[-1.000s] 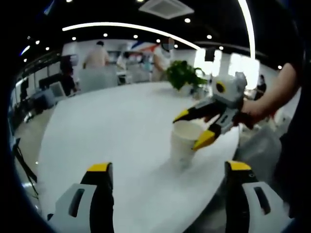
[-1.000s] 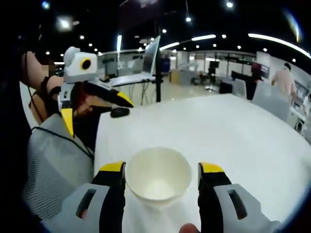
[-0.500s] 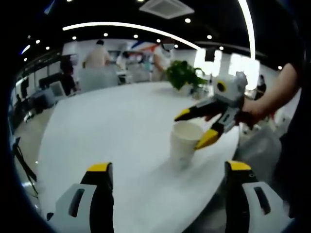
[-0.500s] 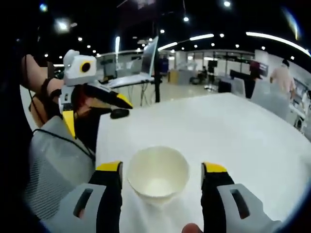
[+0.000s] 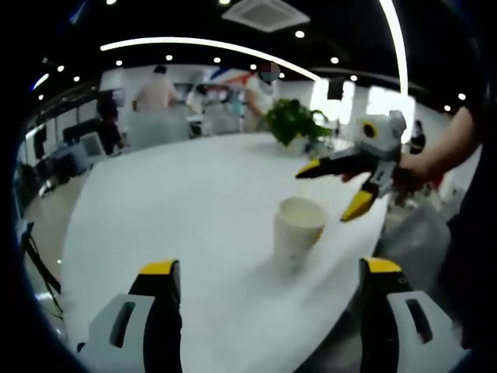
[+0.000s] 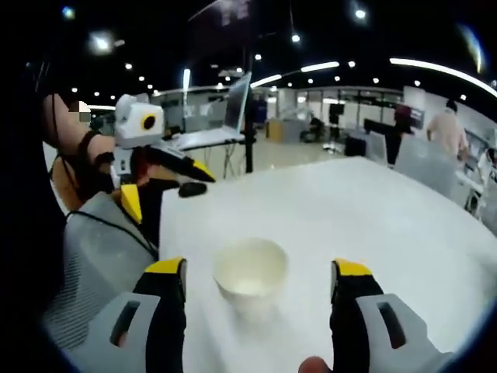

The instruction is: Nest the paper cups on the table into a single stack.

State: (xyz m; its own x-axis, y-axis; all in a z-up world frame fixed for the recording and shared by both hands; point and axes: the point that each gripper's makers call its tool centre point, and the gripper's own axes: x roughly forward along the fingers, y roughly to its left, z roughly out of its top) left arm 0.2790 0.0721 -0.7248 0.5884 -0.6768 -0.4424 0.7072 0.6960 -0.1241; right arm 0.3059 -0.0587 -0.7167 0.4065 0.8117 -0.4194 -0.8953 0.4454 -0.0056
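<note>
Behind cup (image 5: 298, 231), plant (image 5: 293, 120); opposite, laptop (image 6: 235, 109).

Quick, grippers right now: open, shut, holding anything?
Left gripper: open, holding nothing.
Right gripper: open, holding nothing; the paper cup stands free on the table.

No readable text, labels, brands or numbers in either view. The plain white paper cup (image 5: 297, 229) carries no print, and the white round worktop (image 6: 373, 210) is unmarked. A red-and-blue graphic on the far back wall (image 5: 225, 75) in the left gripper view is too blurred to read.
</note>
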